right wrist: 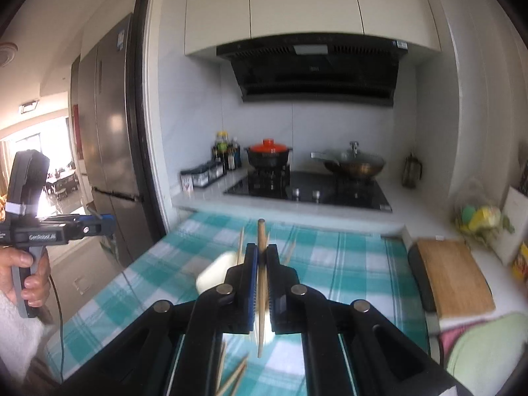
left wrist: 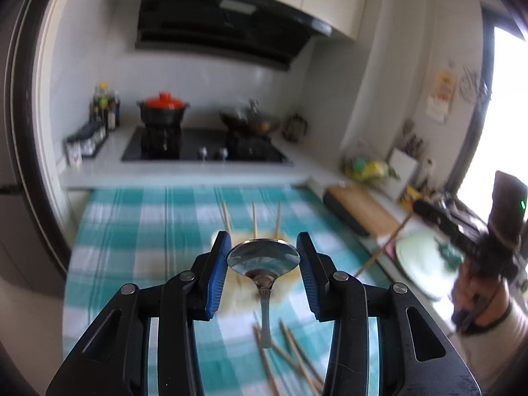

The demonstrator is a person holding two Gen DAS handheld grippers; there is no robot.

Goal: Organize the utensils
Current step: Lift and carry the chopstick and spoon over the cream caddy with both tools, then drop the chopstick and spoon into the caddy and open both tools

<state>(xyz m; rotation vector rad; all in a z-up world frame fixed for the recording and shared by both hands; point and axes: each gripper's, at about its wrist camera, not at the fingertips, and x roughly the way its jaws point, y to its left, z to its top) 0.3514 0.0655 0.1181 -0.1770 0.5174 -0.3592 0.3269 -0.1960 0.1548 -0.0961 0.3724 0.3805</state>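
Two utensils are held above the checked table [left wrist: 132, 217]: a spoon [left wrist: 264, 259] pinched by its bowl in the left claw [left wrist: 264, 257], a chopstick [right wrist: 261, 283] clamped upright in the right claw [right wrist: 261, 264], seemingly for dropping into the cream holder [right wrist: 214, 272].

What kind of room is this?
A home kitchen, most likely: a gas stove with a red-lidded pot and a wok, a range hood above, and a fridge by the doorway.
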